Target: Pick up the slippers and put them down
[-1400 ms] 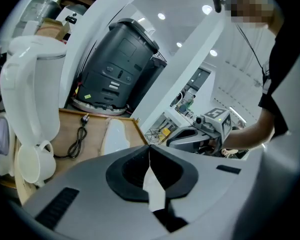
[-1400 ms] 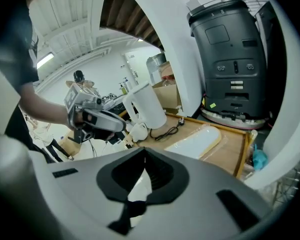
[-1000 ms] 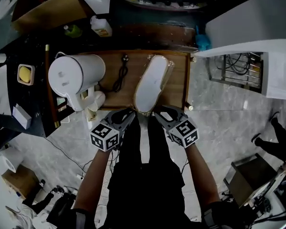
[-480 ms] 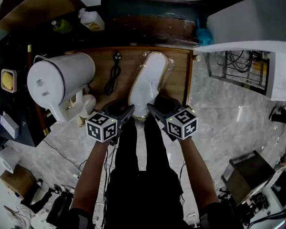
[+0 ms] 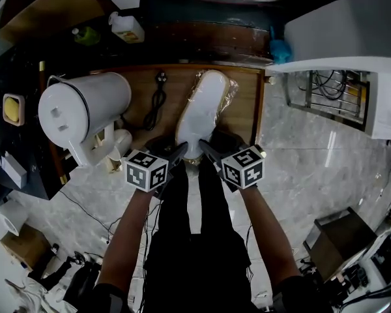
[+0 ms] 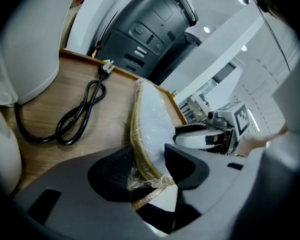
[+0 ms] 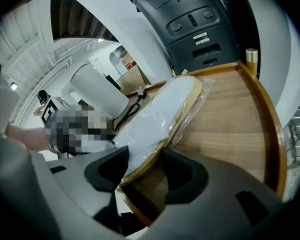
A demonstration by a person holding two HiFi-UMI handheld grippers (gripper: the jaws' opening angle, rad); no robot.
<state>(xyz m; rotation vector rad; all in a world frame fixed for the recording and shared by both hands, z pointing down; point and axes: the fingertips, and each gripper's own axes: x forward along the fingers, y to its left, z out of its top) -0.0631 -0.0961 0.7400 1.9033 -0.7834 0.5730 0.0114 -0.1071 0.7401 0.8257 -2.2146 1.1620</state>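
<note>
**Slippers down on the table, both grippers let go**

Nearest: my two forearms run side by side down to the grippers, marker cubes up.

Left gripper (image 6: 150,168): jaws have just been opening and stand spread. The near tip of the wrapped slippers (image 5: 204,109) sits between them, crinkled plastic close against the left pad, but nothing is clamped.

Right gripper (image 7: 144,173): same story. Its jaws have just been opening and are wide, with the slippers' near tip between them and a clear gap on the right-hand side.

The slippers are a white pair with a straw-coloured rim, sealed in clear wrap. They lie flat on the wooden table (image 5: 245,119), lengthwise away from me, with the near tip at the table's near edge (the two grippers meet there from either side).

Further left on the wood is a coiled black power cord (image 5: 157,103). Beyond that, at the table's left end, lies a big white cylindrical appliance (image 5: 85,109).
</note>
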